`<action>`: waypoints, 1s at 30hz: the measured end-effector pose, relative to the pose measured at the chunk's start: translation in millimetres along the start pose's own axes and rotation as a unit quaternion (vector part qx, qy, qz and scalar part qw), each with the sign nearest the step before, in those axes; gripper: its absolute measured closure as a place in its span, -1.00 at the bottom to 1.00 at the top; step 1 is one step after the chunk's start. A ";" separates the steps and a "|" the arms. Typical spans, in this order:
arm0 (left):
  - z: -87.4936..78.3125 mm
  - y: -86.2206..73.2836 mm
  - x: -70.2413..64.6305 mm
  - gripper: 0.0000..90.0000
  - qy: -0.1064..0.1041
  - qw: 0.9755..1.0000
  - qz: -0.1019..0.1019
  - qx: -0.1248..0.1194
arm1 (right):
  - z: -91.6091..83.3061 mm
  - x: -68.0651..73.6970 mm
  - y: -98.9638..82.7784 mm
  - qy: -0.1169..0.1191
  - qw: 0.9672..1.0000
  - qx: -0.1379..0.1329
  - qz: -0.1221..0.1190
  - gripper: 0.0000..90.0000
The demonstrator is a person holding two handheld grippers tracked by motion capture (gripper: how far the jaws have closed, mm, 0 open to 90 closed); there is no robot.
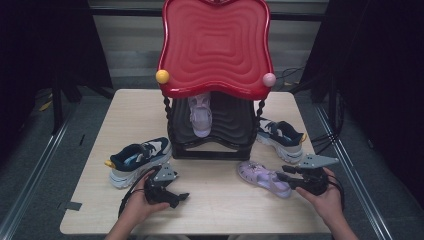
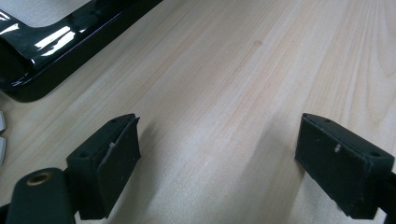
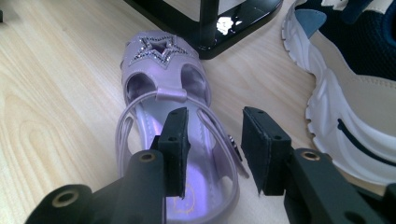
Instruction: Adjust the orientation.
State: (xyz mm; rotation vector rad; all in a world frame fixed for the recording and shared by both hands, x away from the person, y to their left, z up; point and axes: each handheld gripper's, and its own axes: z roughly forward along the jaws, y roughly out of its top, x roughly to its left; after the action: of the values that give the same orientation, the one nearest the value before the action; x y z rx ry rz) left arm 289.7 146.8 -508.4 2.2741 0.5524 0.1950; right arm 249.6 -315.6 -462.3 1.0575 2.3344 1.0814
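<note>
Left gripper [image 1: 172, 194], which we held low over the table [image 1: 215, 210] near its front edge, stood with its jaws wide apart and nothing between them; in the left gripper view we saw bare wood between the pads [image 2: 116, 158] and a corner of the black rack base [image 2: 56, 51] up and to the left. A navy-and-cream sneaker [image 1: 137, 159] lay just beyond and to the left of that gripper, apart from it.

Centre: the rack [image 1: 212, 130] with the red top tray [image 1: 215, 45] carried one lilac sandal [image 1: 201, 116] on its lower shelf, toe toward us.

Right: the matching lilac sandal on the table [image 1: 262, 177] was the thing in hand. Right gripper [image 1: 286, 179] met its heel end, and our right hand [image 1: 327, 197] was plainly the nearer of the two. The sandal's long axis ran straight ahead of that gripper, heel nearest and the star-trimmed toe [image 3: 161, 49] farthest, pointing toward the rack base. In the right gripper view the jaws stood partly open, straddling the sandal's right-hand side wall and strap: the left pad [image 3: 175, 140] hung inside over the insole, the right pad [image 3: 261, 149] outside. We could not tell whether either pad pressed on the strap; we judged the grip not yet closed. A second sneaker [image 1: 282, 137] lay just to the right of the gripper's line.
</note>
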 end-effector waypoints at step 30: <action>0.1 0.0 0.1 -0.71 0.000 1.000 0.000 -0.001 | 28.9 -4.8 4.8 0.026 0.999 0.024 -0.006 0.51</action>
State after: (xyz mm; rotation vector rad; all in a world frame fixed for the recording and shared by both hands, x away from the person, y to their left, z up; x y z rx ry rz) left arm 289.8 146.8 -508.4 2.2726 0.5513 0.1950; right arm 271.9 -302.7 -477.2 1.0443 2.4157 1.0653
